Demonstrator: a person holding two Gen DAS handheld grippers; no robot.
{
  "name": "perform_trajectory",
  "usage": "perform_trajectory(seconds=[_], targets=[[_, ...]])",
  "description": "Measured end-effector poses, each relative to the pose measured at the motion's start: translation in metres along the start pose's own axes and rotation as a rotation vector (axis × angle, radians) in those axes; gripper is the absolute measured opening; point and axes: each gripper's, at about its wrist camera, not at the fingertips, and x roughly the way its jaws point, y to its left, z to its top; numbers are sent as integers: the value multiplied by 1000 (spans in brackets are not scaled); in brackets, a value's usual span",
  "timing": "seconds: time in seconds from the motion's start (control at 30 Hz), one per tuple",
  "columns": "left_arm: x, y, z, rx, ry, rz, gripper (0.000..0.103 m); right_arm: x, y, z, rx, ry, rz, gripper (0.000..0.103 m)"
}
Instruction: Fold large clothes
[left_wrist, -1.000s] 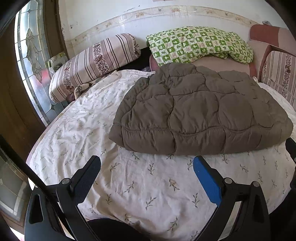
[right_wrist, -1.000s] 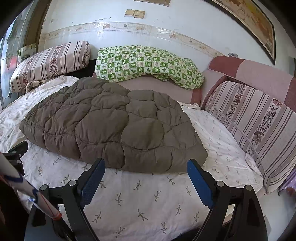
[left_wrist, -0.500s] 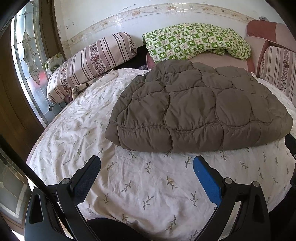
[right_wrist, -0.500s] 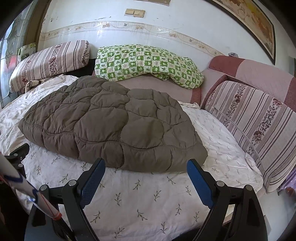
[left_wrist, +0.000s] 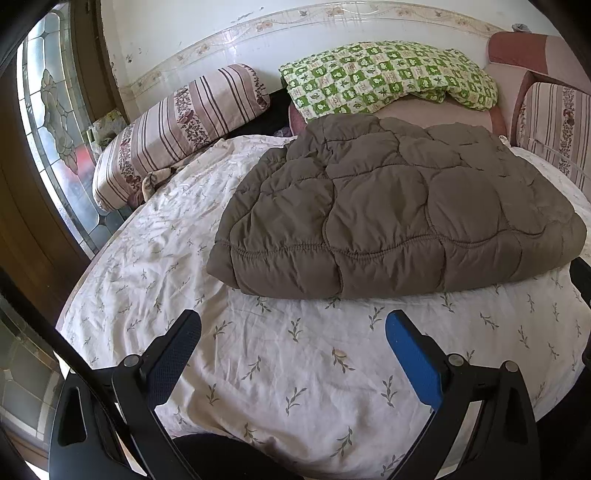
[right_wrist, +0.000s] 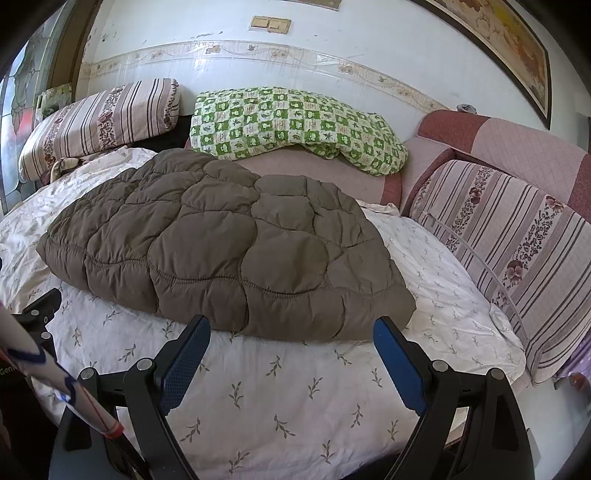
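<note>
A brown quilted puffer garment (left_wrist: 399, 210) (right_wrist: 221, 243) lies folded into a thick rectangle on the white leaf-print sheet (left_wrist: 288, 354) (right_wrist: 280, 391) of the bed. My left gripper (left_wrist: 293, 326) hovers open over the bare sheet, short of the garment's near edge, nothing between its fingers. My right gripper (right_wrist: 291, 332) is open too, its fingertips just in front of the garment's near right corner without touching it. At the left edge of the right wrist view, part of the other gripper's finger (right_wrist: 38, 308) shows.
Striped bolster pillows lie at the back left (left_wrist: 177, 125) and along the right side (right_wrist: 517, 254). A green checked pillow (right_wrist: 291, 125) rests against the tiled wall. A stained-glass door (left_wrist: 48, 122) stands left of the bed. A white pole with red and blue bands (right_wrist: 55, 387) crosses the lower left.
The left wrist view has shifted slightly, as if it rolled a little; the garment sits a bit higher in its frame. Both grippers stay open and the garment has not moved.
</note>
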Motion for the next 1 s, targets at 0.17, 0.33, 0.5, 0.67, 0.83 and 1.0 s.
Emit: perform_trajectory(seconds=[0.17,0.33,0.5,0.67,0.83,1.0], targets=[[0,0,0,1,-1,2,100,0,0,0,-1,0,-1,93],[0,0,0,-1,1,-4,100,0,0,0,-1,1,0,93],[1,0,0,0,1,0,100,0,0,0,-1,0,-1,93],[1,0,0,1,0,1,100,1,0,0,-2,2,0,93],[1,1,1,0,0,0,100,2,0,-1,-2,3,0,93],[1,1,0,1,-1,4,100,3,1,-2,-2,5,2,93]])
